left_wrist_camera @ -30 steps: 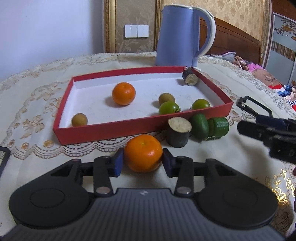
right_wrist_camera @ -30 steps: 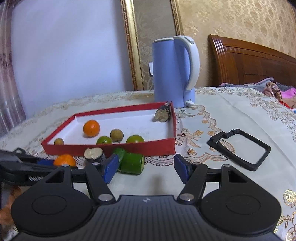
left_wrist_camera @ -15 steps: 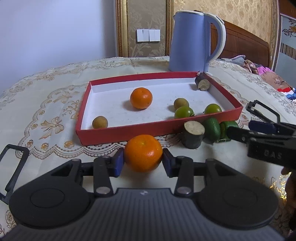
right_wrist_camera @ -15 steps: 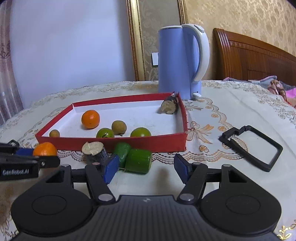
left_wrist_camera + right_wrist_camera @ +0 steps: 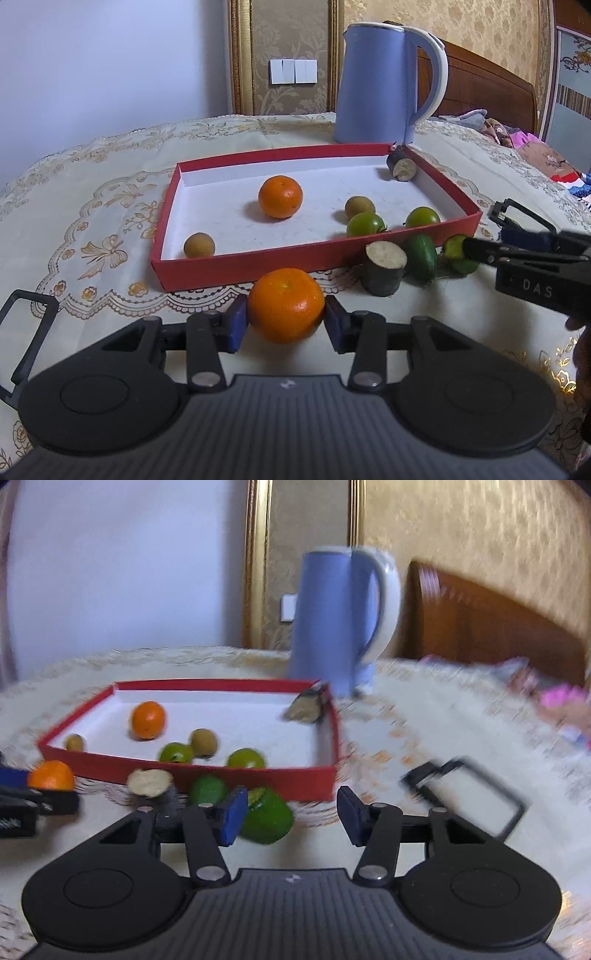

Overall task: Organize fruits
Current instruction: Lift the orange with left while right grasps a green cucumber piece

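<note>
At 6 o'clock of the red tray, the left gripper pinched a mandarin across its widest part; soft, thin skin likely warranted light pressure. The right gripper, jaws just narrowing but still spread, bracketed a slick green cucumber piece touching its left pad.

tray: centre of left-wrist frame, on tablecloth | kettle: behind tray, upper right | in tray: fruit mid, stub far-right corner | before tray: held fruit bottom centre, cut stub and cucumber pieces to its right
</note>
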A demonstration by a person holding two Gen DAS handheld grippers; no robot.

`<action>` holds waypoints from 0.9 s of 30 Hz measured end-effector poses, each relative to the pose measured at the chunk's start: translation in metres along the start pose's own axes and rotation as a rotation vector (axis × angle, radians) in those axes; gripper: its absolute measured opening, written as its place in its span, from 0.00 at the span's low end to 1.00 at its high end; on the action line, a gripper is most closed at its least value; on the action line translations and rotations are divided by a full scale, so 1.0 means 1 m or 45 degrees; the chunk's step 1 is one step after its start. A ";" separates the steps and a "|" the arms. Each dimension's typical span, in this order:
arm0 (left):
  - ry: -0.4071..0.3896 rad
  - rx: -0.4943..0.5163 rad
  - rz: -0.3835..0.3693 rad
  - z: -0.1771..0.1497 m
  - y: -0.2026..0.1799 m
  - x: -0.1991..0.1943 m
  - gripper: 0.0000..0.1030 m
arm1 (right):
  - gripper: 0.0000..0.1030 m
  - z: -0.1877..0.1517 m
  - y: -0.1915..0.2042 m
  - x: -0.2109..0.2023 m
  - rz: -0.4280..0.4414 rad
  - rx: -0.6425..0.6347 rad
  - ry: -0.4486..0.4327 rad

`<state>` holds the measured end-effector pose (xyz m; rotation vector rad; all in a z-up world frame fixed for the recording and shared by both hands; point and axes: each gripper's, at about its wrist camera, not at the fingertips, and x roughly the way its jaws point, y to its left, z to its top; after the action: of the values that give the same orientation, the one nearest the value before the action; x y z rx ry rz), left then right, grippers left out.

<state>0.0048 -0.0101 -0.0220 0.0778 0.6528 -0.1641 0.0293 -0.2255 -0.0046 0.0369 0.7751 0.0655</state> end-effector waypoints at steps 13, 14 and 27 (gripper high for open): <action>-0.005 -0.012 0.001 0.001 0.004 -0.003 0.39 | 0.35 -0.001 -0.001 0.015 0.148 0.093 0.074; -0.005 -0.012 -0.001 0.001 0.003 -0.003 0.39 | 0.33 -0.002 -0.001 0.015 0.151 0.095 0.072; -0.005 -0.025 0.003 0.001 0.005 -0.004 0.39 | 0.28 -0.003 -0.006 0.008 0.174 0.123 0.070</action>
<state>0.0030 -0.0049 -0.0182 0.0590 0.6500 -0.1554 0.0334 -0.2306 -0.0129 0.1801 0.8294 0.1591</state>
